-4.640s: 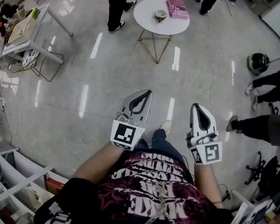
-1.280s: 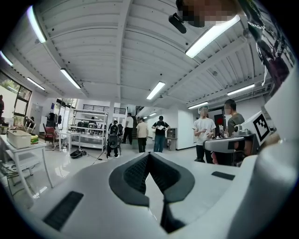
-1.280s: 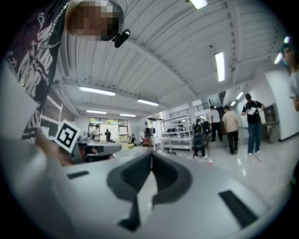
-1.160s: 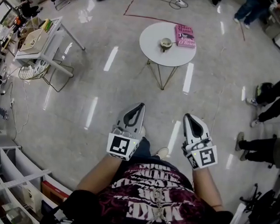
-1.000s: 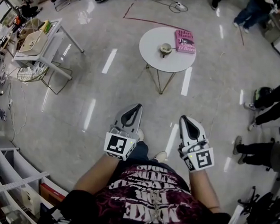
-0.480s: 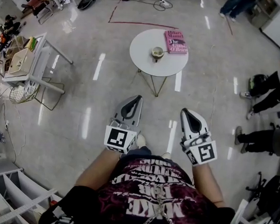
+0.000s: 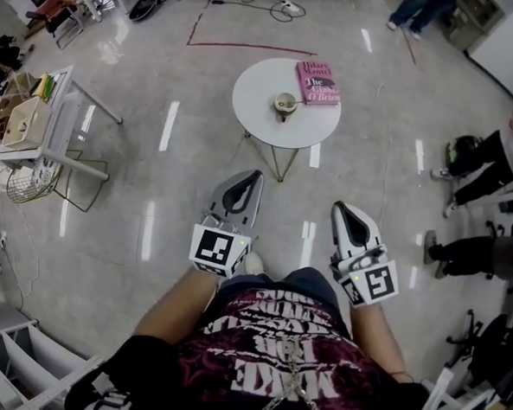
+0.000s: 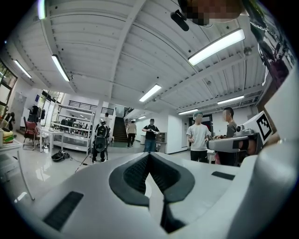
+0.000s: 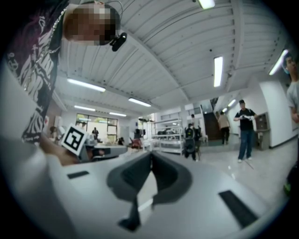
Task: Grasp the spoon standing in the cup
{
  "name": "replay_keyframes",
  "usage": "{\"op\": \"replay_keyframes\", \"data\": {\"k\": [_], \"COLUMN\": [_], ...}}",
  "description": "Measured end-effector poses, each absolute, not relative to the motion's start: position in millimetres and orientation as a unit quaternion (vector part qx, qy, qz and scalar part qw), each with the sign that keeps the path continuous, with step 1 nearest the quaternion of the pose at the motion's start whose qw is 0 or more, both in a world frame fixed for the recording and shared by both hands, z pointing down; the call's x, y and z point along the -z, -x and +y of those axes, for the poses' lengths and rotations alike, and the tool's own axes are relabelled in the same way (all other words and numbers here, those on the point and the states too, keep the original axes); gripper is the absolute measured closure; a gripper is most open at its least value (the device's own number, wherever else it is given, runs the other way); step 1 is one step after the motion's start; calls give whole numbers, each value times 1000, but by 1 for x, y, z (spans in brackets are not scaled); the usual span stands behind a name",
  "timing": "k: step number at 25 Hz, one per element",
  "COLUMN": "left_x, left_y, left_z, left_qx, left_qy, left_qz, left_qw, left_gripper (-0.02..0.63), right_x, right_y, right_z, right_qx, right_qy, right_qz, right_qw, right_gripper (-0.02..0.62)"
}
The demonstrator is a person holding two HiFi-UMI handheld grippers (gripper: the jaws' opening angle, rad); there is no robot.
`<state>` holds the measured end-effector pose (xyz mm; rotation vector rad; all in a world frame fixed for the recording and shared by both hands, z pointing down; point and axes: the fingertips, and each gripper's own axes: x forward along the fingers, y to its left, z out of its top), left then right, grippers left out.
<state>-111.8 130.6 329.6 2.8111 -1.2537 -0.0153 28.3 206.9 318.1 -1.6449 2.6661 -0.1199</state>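
Observation:
A small cup (image 7: pixel 285 103) stands near the middle of a round white table (image 7: pixel 262 113) far ahead of me in the head view. A thin dark spoon handle (image 7: pixel 280 115) pokes out of the cup, too small to make out well. My left gripper (image 7: pixel 251 175) and right gripper (image 7: pixel 340 207) are held in front of my body, well short of the table. Both are shut with nothing between the pads. In the left gripper view the left gripper (image 8: pixel 149 154) points at the room, and so does the right gripper (image 9: pixel 151 154) in its own view; neither shows the cup.
A pink book (image 7: pixel 317 82) lies on the table's far right. The table stands on thin gold legs (image 7: pixel 278 158). A metal-frame stand (image 7: pixel 36 117) and wire basket (image 7: pixel 24 181) are at left, seated people's legs (image 7: pixel 479 174) at right, white shelving (image 7: pixel 8 362) at bottom left.
The table with the cup has drawn closer and drifted slightly left in the head view as I walk toward it. Both grippers stay shut in front of my body.

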Motion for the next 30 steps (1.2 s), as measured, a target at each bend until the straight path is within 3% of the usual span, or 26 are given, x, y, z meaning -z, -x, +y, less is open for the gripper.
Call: {"op": "replay_keyframes", "data": {"k": [30], "left_x": [-349], "left_y": [97], "left_z": [53], "left_qx": [0], "left_qy": [-885], "left_qz": [-461], "left_qw": [64], "left_gripper": [581], "right_x": [-329], "right_y": [-64], "right_z": [100], "right_qx": [39], "right_qy": [501], "right_qz": [864], "right_qw": [-7], "right_gripper": [563]}}
